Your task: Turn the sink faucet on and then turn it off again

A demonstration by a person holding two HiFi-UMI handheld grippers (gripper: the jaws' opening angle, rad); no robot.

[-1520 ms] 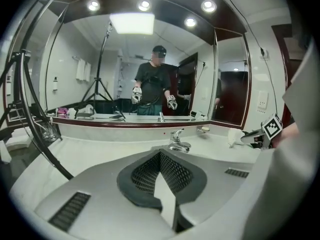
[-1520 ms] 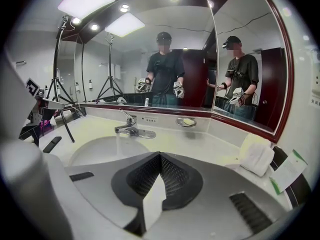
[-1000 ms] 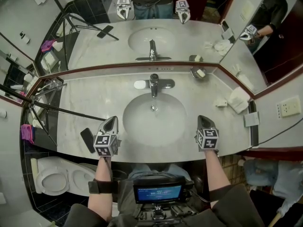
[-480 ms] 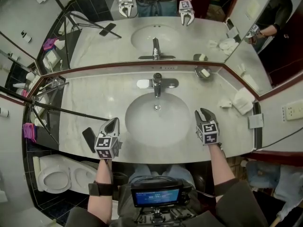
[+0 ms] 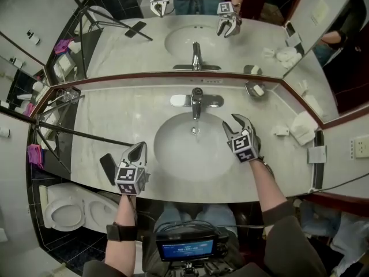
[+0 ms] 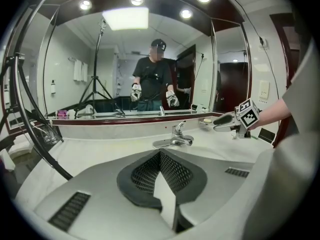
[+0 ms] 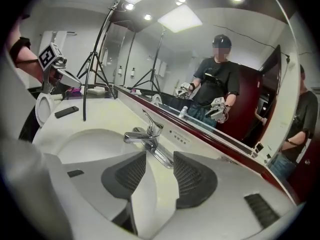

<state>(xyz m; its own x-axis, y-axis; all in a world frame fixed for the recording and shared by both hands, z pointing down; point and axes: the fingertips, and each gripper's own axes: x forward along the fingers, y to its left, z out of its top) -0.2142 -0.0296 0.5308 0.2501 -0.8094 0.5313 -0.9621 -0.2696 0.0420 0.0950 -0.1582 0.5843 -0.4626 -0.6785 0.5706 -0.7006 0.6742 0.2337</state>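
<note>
Head view, sink counter. My left gripper (image 5: pixel 137 146) sits at the front edge of the counter (image 5: pixel 115 120), left of the sink (image 5: pixel 173 154). Its fingers (image 6: pixel 145 176) are pressed together, with nothing between them.

My right gripper (image 5: pixel 237 120) hangs over the sink's right rim and points toward the faucet (image 5: pixel 196 100). Its jaws have just been opening and now stand wide apart, empty. In the right gripper view the faucet's base plate shows through the gap between the 2 pads (image 7: pixel 195 179). It lies beyond the fingertips, and I see no contact with it.

The faucet stands at the back of the sink, just in front of the mirror (image 5: pixel 196 45). Its lever slants upward above the spout. I cannot tell whether water is running.

Containers:
- The sink shows only its drain (image 5: pixel 195 130).
- A soap dish (image 5: pixel 248 88) sits on the counter right of the faucet and holds 1 pale bar.
- A toilet (image 5: pixel 46 215) stands below the counter's left end, with its bowl uncovered.

Also on the counter:
- 1 dark phone (image 5: pixel 108 169) lies just left of my left gripper.
- 1 folded towel (image 5: pixel 302 127) lies near the right end, well apart from both grippers.
</note>
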